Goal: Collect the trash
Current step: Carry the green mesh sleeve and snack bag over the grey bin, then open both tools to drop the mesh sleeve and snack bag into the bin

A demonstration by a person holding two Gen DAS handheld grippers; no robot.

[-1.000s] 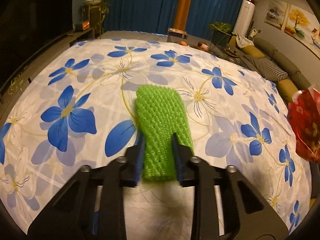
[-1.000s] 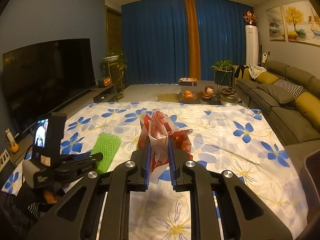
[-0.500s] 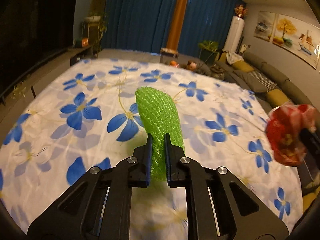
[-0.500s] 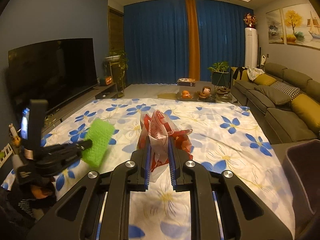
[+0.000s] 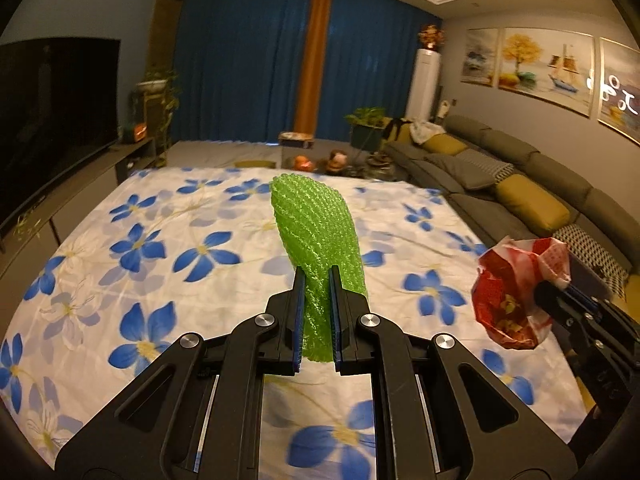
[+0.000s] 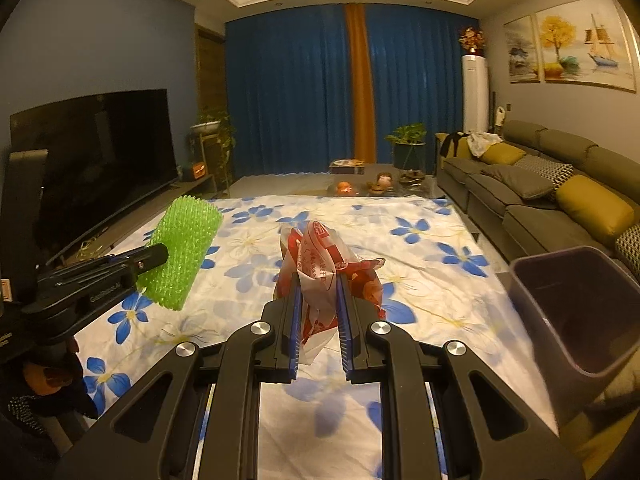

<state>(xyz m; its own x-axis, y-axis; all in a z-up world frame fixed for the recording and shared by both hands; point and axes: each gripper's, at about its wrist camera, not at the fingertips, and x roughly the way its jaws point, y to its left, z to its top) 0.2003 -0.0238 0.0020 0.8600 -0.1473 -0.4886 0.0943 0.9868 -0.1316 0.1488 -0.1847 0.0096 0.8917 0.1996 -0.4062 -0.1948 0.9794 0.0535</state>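
Note:
My left gripper (image 5: 316, 280) is shut on a green foam net sleeve (image 5: 316, 232) and holds it up in the air above the flowered sheet (image 5: 140, 248). The sleeve also shows at the left of the right wrist view (image 6: 184, 252). My right gripper (image 6: 318, 284) is shut on a crumpled red and white plastic bag (image 6: 324, 264), lifted off the sheet. That bag shows at the right of the left wrist view (image 5: 516, 292). A dark purple trash bin (image 6: 576, 312) stands open just right of my right gripper.
The blue-flowered sheet (image 6: 420, 248) covers the floor. A grey sofa (image 6: 540, 188) with yellow cushions runs along the right. A TV (image 6: 100, 152) on a low cabinet stands at the left. A low table (image 6: 372, 188) with small items and plants sits beyond the sheet.
My left gripper closed on the green sleeve and lifted it off the sheet. My right gripper, holding the bag, has moved so that the bin is now in view at the right.

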